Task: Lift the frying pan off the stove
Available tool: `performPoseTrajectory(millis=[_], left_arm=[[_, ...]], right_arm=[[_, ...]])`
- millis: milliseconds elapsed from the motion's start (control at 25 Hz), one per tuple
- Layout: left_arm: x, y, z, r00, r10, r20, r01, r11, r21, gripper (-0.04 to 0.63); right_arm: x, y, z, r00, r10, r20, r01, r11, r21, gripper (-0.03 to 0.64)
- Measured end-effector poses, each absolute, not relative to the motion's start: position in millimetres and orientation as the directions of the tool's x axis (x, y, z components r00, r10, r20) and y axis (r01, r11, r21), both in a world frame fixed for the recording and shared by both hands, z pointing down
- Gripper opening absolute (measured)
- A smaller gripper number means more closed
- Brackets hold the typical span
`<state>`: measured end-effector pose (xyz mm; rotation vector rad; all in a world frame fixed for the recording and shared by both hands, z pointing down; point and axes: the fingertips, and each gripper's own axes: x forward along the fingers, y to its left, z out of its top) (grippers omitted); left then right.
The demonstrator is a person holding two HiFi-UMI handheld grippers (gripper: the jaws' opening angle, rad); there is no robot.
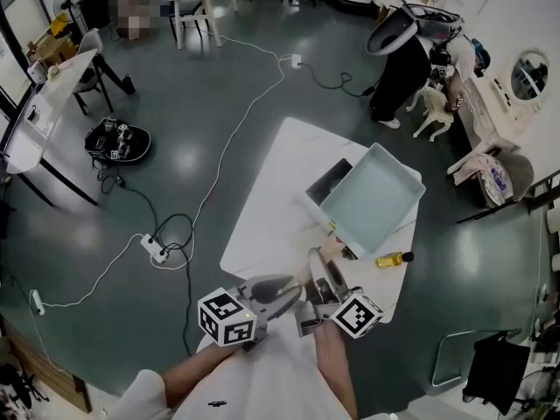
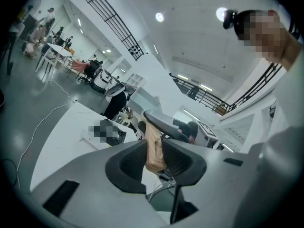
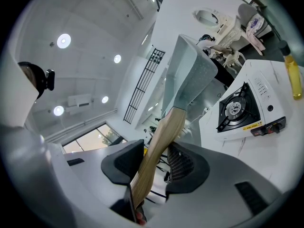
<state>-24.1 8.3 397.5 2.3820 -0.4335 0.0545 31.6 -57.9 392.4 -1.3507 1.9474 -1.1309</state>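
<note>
The frying pan [image 1: 372, 201] is square and pale blue-grey with a wooden handle [image 1: 335, 250]. It hangs tilted in the air above the white table [image 1: 271, 208]. The stove [image 1: 327, 180] shows as a dark edge behind the pan. In the right gripper view the stove [image 3: 242, 108] stands bare on the table with the pan [image 3: 190, 75] raised well clear of it. My right gripper [image 3: 154, 158] is shut on the handle [image 3: 159, 141]. My left gripper [image 2: 154, 158] is shut on the same handle [image 2: 154, 146], next to the right gripper. Both grippers [image 1: 284, 297] [image 1: 319, 278] are near the table's front end.
A yellow bottle [image 1: 394, 258] lies on the table's right edge, near the stove. Cables and a power strip [image 1: 156, 248] trail over the floor to the left. A person [image 1: 398, 68] stands beyond the table. A dark chair [image 1: 494, 366] is at the lower right.
</note>
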Motion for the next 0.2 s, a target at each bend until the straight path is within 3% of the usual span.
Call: performPoseTrajectory(millis=[200], left_arm=[[-27.9, 6.5, 401.1, 0.943, -0.295, 0.155, -0.323, -0.695, 0.642, 0.097]], right_arm=[[26.8, -60.0, 395.2, -0.377, -0.925, 0.053, -0.507, 0.159, -0.847, 0.149]])
